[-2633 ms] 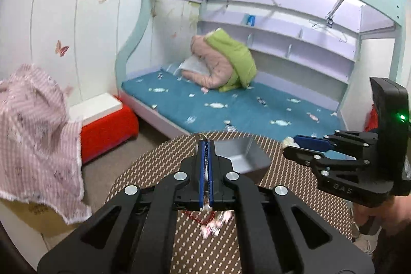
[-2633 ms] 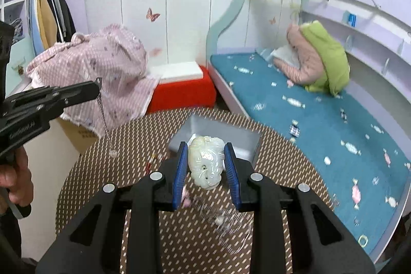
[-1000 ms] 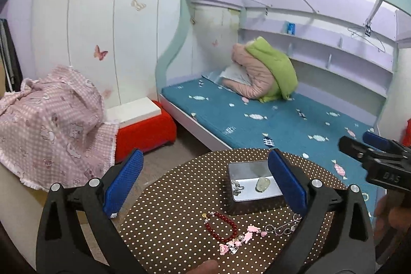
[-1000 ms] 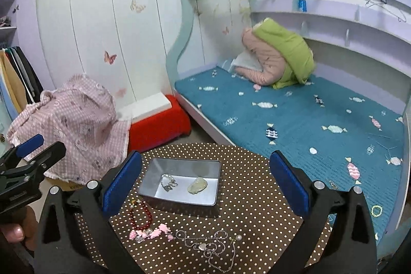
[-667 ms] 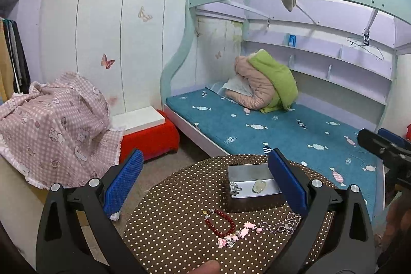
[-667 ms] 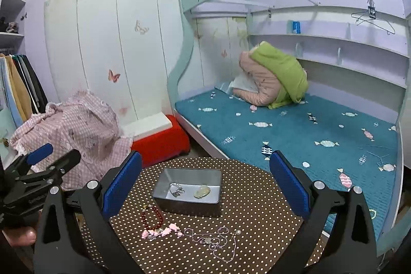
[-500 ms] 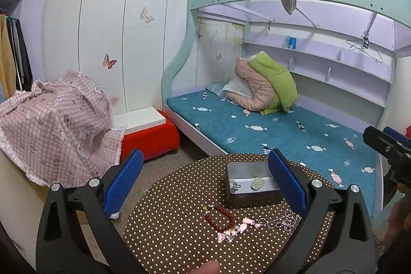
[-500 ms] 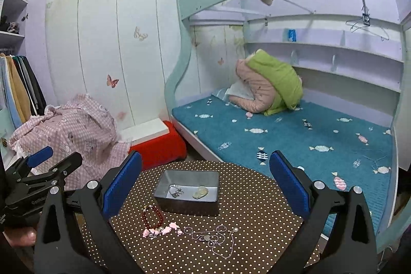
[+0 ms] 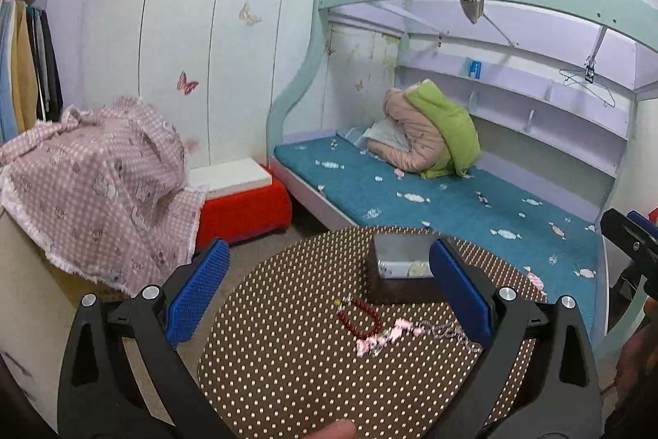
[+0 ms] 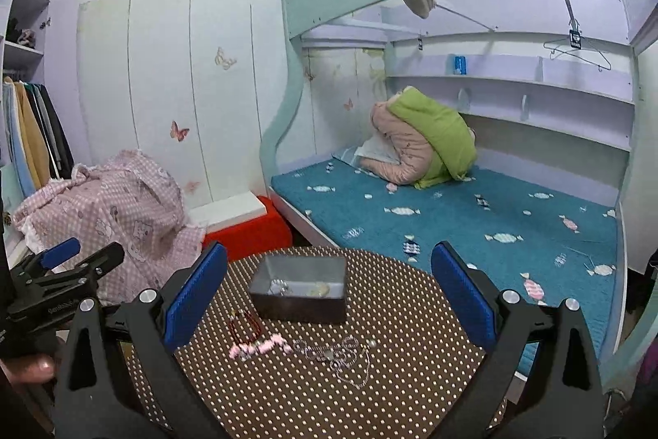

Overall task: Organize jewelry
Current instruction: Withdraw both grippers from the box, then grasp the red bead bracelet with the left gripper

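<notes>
Grippers both raised well above the round polka-dot table (image 10: 411,319), neither touching anything. Left gripper (image 9: 329,295): jaws spread wide, blue pads far apart, nothing between them; the same tool shows at the left edge of the right wrist view. Right gripper (image 10: 329,295): jaws likewise spread wide and empty; only its tip enters the left wrist view at the right edge. Grey metal tray (image 10: 263,289) sits on the far half of the table, holding a pale green carved pendant (image 10: 317,290) and a small silvery piece (image 10: 279,287), probably a chain or earring, too small to tell. On the bare tabletop nearer the cameras: red bead bracelet (image 10: 242,328) just in front of the tray's left corner, pink bead strand (image 10: 257,350) touching or just beside it, and a silver necklace (image 10: 341,354) spread loosely to the right of the pink strand. All three lie outside the tray. A fingertip (image 9: 331,430) shows at the bottom edge of the left view.
</notes>
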`<state>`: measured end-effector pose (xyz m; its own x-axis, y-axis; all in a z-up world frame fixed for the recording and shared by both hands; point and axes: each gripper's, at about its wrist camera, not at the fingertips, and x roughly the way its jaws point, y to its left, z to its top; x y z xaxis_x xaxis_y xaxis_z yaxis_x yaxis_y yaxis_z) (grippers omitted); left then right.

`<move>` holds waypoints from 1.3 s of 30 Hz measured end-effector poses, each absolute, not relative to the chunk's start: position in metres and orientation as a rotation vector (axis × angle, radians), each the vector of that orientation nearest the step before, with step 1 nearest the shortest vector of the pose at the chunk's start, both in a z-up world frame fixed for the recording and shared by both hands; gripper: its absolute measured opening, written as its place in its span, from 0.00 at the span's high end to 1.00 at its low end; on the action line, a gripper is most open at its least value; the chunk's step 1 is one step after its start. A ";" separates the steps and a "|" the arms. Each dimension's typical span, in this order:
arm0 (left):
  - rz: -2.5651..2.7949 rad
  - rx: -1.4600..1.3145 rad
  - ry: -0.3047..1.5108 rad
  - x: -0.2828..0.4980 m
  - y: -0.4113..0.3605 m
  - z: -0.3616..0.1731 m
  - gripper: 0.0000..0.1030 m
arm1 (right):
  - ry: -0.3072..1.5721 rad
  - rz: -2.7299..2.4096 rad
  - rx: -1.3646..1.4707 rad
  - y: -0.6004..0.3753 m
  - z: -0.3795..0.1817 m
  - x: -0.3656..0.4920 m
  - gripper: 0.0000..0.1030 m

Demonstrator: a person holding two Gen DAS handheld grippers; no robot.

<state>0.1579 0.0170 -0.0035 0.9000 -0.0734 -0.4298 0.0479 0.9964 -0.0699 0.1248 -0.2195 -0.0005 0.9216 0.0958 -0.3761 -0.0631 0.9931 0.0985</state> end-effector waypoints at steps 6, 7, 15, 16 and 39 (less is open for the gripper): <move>-0.066 -0.060 0.521 0.165 0.021 -0.033 0.05 | 0.444 0.076 0.074 -0.215 -0.016 0.133 0.07; -0.067 -0.058 0.532 0.167 0.021 -0.037 0.05 | 0.453 0.078 0.073 -0.214 -0.018 0.135 0.07; -0.054 -0.023 0.644 0.200 0.013 -0.081 0.05 | 0.557 0.074 0.063 -0.214 -0.046 0.154 0.07; -0.051 -0.014 0.664 0.207 0.012 -0.088 0.05 | 0.577 0.071 0.061 -0.215 -0.052 0.158 0.07; -0.037 0.064 0.941 0.315 -0.013 -0.200 0.39 | 0.801 0.074 0.090 -0.240 -0.121 0.203 0.07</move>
<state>0.3152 -0.0127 -0.2002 0.5886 -0.0038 -0.8084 0.0600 0.9974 0.0389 0.2025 -0.2400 -0.1207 0.6941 0.0999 -0.7130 -0.0317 0.9936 0.1083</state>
